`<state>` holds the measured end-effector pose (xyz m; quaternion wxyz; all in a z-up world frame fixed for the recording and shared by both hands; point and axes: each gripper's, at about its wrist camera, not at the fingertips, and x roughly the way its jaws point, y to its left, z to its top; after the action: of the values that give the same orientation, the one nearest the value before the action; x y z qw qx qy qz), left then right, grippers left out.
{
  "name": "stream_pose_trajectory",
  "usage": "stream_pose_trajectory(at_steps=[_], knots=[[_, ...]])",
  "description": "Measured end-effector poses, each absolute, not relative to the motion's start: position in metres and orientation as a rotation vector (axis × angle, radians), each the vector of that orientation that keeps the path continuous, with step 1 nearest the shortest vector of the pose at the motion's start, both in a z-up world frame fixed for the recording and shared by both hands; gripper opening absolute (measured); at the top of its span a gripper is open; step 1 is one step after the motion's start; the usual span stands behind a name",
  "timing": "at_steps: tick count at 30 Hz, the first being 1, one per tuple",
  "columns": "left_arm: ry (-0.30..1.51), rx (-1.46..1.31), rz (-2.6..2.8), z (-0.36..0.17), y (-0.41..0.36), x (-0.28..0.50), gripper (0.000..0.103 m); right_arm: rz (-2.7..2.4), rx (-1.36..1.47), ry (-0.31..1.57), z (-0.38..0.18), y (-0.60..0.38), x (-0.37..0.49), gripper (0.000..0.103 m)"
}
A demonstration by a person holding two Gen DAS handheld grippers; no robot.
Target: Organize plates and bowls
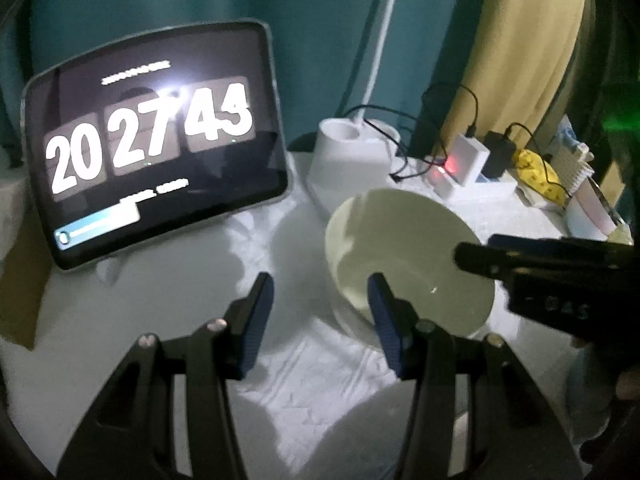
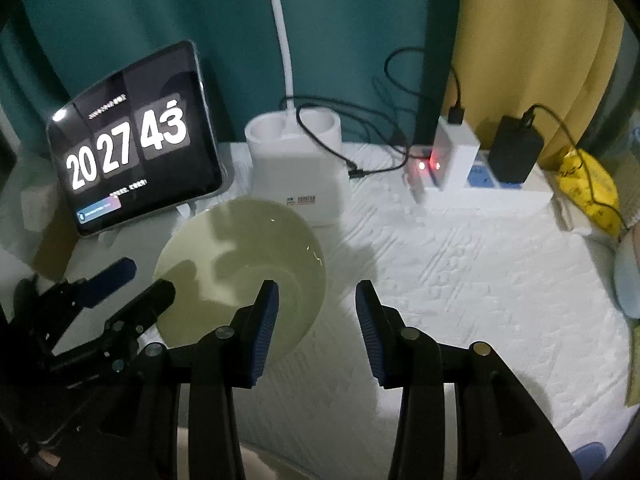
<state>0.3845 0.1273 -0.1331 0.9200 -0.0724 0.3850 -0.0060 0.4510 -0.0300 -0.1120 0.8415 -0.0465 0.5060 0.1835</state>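
Dimly, smooth round pale bowl (image 1: 408, 264), perhaps ceramic, on embossed white cloth (image 2: 460, 272)

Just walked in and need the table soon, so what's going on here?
A person is holding two hand-held grippers over a table covered with a white embossed cloth. The left hand-held gripper and the right hand-held gripper are both open and empty, on either side of a pale green round ceramic bowl. The bowl sits on the cloth, not gripped. A tablet showing a clock leans behind it.

"20 27 43" on the tablet (image 1: 156, 148) screen.
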Motion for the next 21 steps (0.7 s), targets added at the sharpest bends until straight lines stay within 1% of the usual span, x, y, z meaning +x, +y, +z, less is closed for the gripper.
stream_pose_trajectory(at_steps=[11,12,13,14,15,16,21], knots=[[0.820,-0.097,-0.016,-0.137,0.117,0.398,0.049,0.373,-0.048,1.153,-0.143,-0.027,0.460,0.042],[0.823,-0.094,-0.024,-0.138,0.116,0.398,0.047,0.376,-0.049,1.154,-0.145,-0.025,0.460,0.042],[0.826,-0.093,-0.033,-0.139,0.115,0.399,0.044,0.386,-0.040,1.158,-0.147,-0.025,0.459,0.038],[0.827,-0.091,-0.038,-0.139,0.113,0.399,0.041,0.404,-0.022,1.166,-0.148,-0.024,0.459,0.032],[0.825,-0.086,-0.040,-0.139,0.112,0.399,0.040,0.415,-0.012,1.170,-0.149,-0.023,0.458,0.030],[0.825,-0.084,-0.046,-0.139,0.111,0.399,0.034,0.417,-0.018,1.165,-0.148,-0.021,0.457,0.027],[0.813,-0.067,-0.040,-0.138,0.107,0.395,0.028,0.392,-0.053,1.141,-0.146,-0.017,0.454,0.024]])
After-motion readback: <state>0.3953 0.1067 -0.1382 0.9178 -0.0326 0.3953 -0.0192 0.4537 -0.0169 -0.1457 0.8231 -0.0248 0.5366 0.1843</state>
